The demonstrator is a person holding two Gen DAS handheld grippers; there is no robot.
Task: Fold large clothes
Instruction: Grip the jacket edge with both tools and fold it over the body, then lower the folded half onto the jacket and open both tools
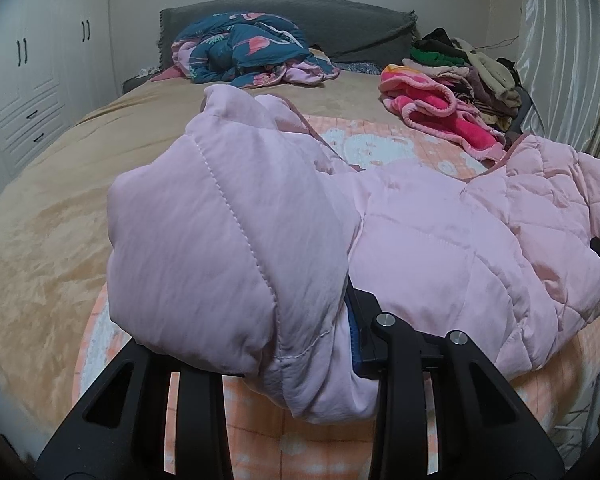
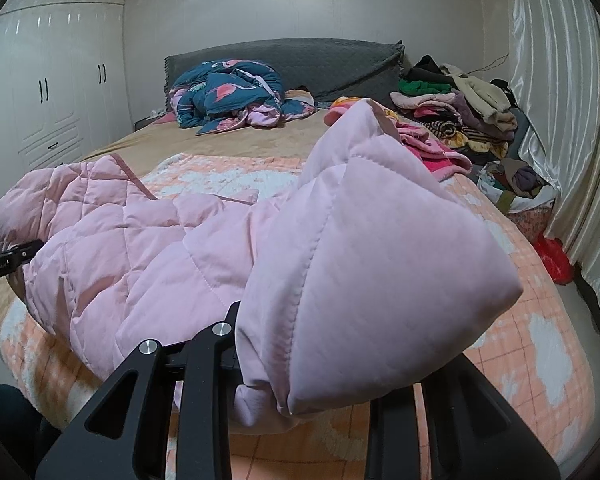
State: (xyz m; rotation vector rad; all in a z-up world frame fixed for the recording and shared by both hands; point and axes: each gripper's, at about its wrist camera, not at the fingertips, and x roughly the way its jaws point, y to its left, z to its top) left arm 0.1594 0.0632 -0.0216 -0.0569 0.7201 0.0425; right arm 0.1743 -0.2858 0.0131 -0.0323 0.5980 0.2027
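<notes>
Fingers of your left gripper (image 1: 300, 364) and right gripper (image 2: 300, 376) each pinch a corner of the pink quilted jacket (image 1: 440, 248), lifting it off the bed (image 1: 60, 208) for folding.

The only lettering I can find is a short line of small white print on the black body of the left claw (image 2: 4, 264), where it pokes in at the left edge of my right wrist view. It is too small and blurred for me to read. I can make out no words, numbers or brand marks anywhere else in either view.
</notes>
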